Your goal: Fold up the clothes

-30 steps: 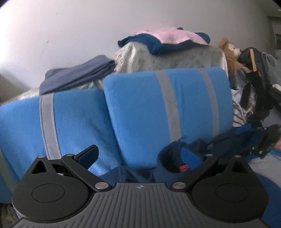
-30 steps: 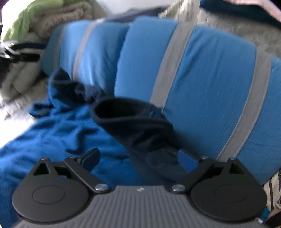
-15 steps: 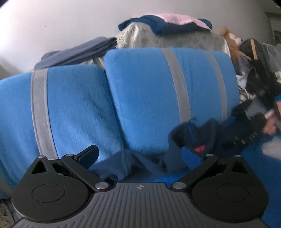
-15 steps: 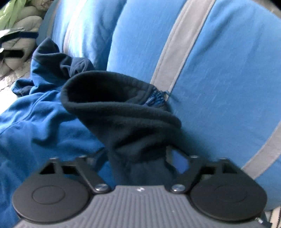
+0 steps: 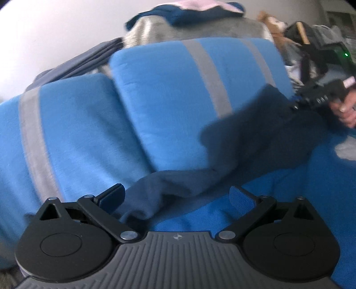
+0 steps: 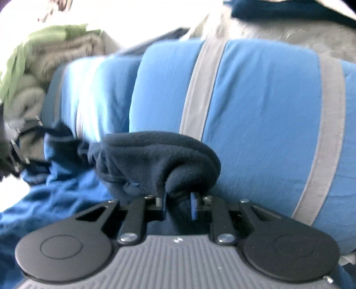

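**Right claw pinching the dark fleece, left claw spread wide**

Close behind everything, two bright blue cushions (image 5: pixel 182 104) with grey stripes stand as a wall, so there is little room to push farther away; the free space lies on the near side, over the blue blanket (image 5: pixel 322 177) that covers the seat. On top of the cushions, at the far edge, sits a grey cover with folded clothes (image 5: pixel 187 11) on it, and a stuffed toy (image 5: pixel 273 24) at the far right. In the right wrist view, rolled towels (image 6: pixel 29 73) are piled at the far left.

The dark fleece garment (image 6: pixel 155 160) lies bunched along the foot of the cushions, touching them, and runs from left to right across the blanket. The right gripper (image 6: pixel 178 207) is closing its jaws on a fold of this fleece: the cloth bulges up between the blue pads (image 6: pixel 194 206), which press on it from both sides. In the left wrist view the same claw shows at the far right, held in a hand (image 5: pixel 347 111), at the raised right end of the garment.

The left gripper (image 5: pixel 178 197) stands released, its jaws wide apart. The lighter, crumpled left end of the fleece lies between them, just beside the left pad; whether it touches that pad I cannot tell. The right pad is apart from the cloth, over bare blanket.
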`<state>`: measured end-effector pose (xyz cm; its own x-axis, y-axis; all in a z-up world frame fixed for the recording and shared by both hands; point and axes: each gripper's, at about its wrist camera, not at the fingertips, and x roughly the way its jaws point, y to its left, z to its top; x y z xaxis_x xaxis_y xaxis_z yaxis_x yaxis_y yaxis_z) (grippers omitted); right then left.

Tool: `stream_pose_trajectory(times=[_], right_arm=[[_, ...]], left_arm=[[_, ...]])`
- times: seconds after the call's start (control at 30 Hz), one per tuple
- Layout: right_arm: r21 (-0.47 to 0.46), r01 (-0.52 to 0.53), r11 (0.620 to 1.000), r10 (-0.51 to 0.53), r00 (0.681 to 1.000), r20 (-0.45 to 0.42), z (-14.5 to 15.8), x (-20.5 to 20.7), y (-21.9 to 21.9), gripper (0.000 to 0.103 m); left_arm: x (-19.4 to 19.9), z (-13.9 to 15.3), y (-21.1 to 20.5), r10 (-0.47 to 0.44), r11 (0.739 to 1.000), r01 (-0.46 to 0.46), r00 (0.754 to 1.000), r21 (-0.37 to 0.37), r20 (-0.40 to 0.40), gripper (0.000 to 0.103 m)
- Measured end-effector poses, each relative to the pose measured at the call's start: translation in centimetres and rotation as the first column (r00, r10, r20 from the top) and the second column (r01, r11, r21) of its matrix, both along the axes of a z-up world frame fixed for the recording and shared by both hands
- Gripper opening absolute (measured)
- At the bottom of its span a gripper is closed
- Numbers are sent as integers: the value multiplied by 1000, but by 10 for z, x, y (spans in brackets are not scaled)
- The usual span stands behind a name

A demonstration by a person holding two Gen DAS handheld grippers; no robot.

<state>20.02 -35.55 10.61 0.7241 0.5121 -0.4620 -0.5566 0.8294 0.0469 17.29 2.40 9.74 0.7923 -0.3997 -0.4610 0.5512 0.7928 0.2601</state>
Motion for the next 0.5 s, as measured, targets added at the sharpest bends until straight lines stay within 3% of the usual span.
stream_pose_trajectory(times=[0.1, 0.27, 0.5], right_arm=[[45, -3, 999, 2, 1000, 16, 0, -9, -5, 20], [66, -12, 998, 12, 1000, 8, -8, -17, -10, 20], [61, -34, 998, 35, 999, -9, -22, -19, -17, 20]], left_arm=[[8, -3, -16, -39, 998, 40, 999, -44, 13, 102], [44, -11, -34, -132, 984, 123, 989, -130, -63, 100], [83, -27, -61, -261, 965, 256, 952, -54, -160, 91]])
